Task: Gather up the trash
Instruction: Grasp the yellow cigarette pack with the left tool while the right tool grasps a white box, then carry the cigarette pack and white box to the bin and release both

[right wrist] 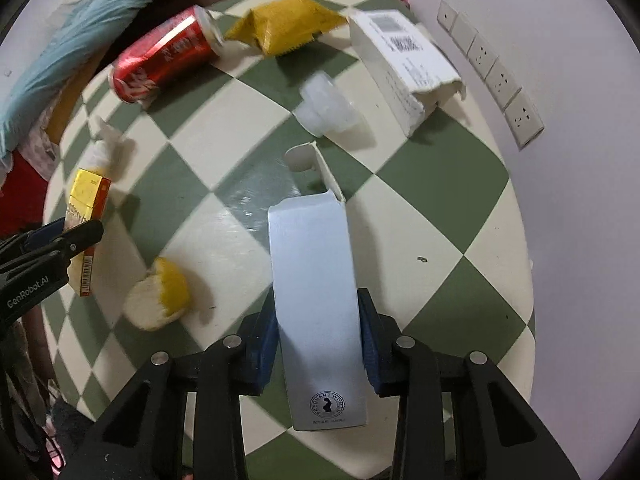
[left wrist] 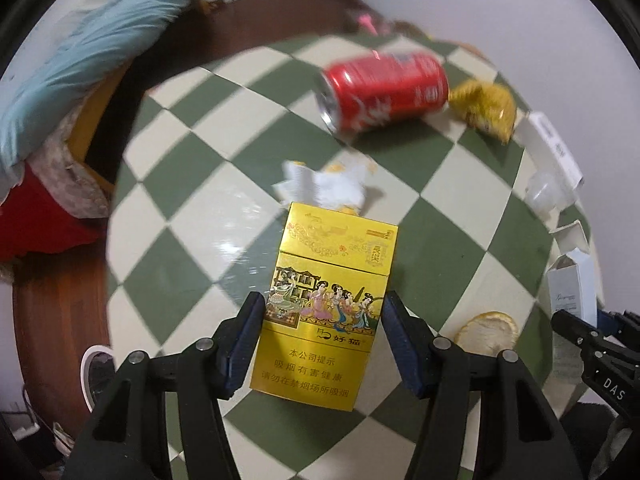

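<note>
My left gripper (left wrist: 323, 320) is shut on a yellow cigarette pack (left wrist: 328, 280), its pads pressing both long sides above the green-and-cream checked table (left wrist: 192, 272). My right gripper (right wrist: 318, 320) is shut on a slim white carton (right wrist: 316, 280) with its top flap open. Loose on the table lie a red soda can (left wrist: 384, 92) on its side, a yellow snack bag (right wrist: 284, 26), a crumpled tissue (left wrist: 332, 188), a piece of citrus peel (right wrist: 160, 294), a clear plastic cup (right wrist: 326, 106) and a torn white box (right wrist: 404, 64).
The table stands against a white wall with a row of sockets (right wrist: 496, 76) on the right. A light blue cushion (left wrist: 100, 52) and red fabric (left wrist: 44, 216) lie past the table's left edge, over a wooden floor (left wrist: 60, 312).
</note>
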A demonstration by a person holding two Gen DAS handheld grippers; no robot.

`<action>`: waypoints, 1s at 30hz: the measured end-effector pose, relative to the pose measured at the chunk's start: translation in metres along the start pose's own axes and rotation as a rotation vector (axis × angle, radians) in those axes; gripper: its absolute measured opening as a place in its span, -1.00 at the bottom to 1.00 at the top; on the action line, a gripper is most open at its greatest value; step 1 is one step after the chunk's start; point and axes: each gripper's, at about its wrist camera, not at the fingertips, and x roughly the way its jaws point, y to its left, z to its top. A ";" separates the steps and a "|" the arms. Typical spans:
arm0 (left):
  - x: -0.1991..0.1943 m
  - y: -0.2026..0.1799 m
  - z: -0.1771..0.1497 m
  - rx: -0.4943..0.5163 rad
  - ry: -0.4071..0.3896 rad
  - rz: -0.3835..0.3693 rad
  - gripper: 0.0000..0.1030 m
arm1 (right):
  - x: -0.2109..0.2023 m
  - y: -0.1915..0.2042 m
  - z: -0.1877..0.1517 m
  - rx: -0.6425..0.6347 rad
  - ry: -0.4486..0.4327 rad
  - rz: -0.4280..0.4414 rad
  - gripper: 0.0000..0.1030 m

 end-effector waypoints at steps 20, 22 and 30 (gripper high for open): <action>-0.180 0.193 -0.071 -0.303 -0.295 0.120 0.10 | -0.131 0.187 -0.019 -0.188 -0.223 0.315 -0.27; -0.185 0.217 -0.085 -0.336 -0.296 0.144 0.10 | -0.134 0.224 -0.027 -0.226 -0.215 0.358 -0.27; -0.154 0.346 -0.169 -0.574 -0.169 0.182 0.10 | -0.093 0.364 -0.071 -0.384 -0.077 0.463 -0.27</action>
